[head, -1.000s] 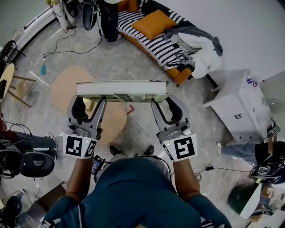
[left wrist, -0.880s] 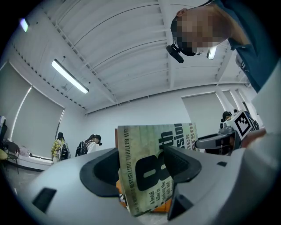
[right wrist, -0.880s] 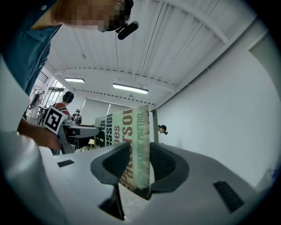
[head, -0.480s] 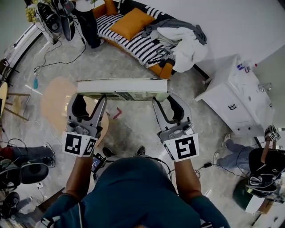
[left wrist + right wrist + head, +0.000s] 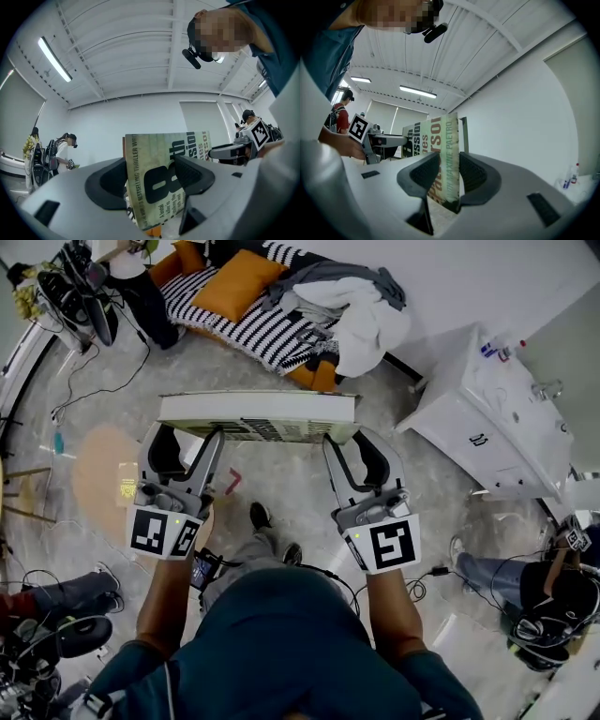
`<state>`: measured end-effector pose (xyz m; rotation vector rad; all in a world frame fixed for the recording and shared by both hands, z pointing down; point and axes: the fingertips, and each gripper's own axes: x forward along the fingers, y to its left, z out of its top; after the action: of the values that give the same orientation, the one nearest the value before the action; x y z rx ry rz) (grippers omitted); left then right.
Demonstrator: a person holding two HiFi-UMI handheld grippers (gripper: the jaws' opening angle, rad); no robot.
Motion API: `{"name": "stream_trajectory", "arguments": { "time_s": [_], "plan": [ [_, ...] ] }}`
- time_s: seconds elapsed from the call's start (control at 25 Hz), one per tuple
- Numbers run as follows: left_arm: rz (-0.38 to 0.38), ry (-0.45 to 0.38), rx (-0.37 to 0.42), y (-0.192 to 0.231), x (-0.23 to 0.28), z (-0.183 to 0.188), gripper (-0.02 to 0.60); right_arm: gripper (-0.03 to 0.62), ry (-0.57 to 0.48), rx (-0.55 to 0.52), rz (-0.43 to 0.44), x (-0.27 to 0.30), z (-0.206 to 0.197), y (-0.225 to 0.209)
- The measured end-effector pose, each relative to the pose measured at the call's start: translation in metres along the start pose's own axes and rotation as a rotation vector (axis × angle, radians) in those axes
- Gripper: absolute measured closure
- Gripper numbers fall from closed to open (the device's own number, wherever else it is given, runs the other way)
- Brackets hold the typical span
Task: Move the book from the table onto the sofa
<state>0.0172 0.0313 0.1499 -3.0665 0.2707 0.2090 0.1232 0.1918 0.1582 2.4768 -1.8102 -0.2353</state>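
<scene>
In the head view both grippers hold a thick book (image 5: 258, 416) flat in the air, its page edge facing me. My left gripper (image 5: 186, 434) is shut on its left end and my right gripper (image 5: 352, 437) on its right end. In the left gripper view the green printed cover (image 5: 164, 178) stands between the jaws of the left gripper (image 5: 154, 180). The right gripper view shows the same book (image 5: 440, 154) in my right gripper (image 5: 449, 173), whose jaws are closing tighter on it. The striped sofa (image 5: 248, 320) lies beyond the book at the top of the view.
On the sofa lie an orange cushion (image 5: 234, 282) and a heap of white and grey clothes (image 5: 352, 315). A white cabinet (image 5: 487, 418) stands to its right. The round wooden table (image 5: 98, 479) is at the left. Cables and seated people line the floor's edges.
Both grippers have carried the book along, still level. The sofa has shifted left and sits straight beyond the book; the round table has slid away to the left.
</scene>
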Motion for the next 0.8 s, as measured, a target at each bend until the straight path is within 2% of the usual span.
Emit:
{"name": "stream_trajectory", "arguments": {
  "time_s": [0.16, 0.4, 0.8],
  "plan": [
    [-0.042, -0.006, -0.013, 0.014, 0.038, -0.011, 0.281, 0.451, 0.019, -0.009, -0.039, 0.025, -0.009, -0.023],
    [-0.112, 0.006, -0.049, 0.089, 0.126, -0.029, 0.281, 0.451, 0.072, -0.009, -0.095, 0.122, -0.02, -0.059],
    [-0.123, -0.012, -0.016, 0.097, 0.137, -0.051, 0.281, 0.453, 0.054, -0.004, -0.099, 0.134, -0.05, -0.063]
  ]
}}
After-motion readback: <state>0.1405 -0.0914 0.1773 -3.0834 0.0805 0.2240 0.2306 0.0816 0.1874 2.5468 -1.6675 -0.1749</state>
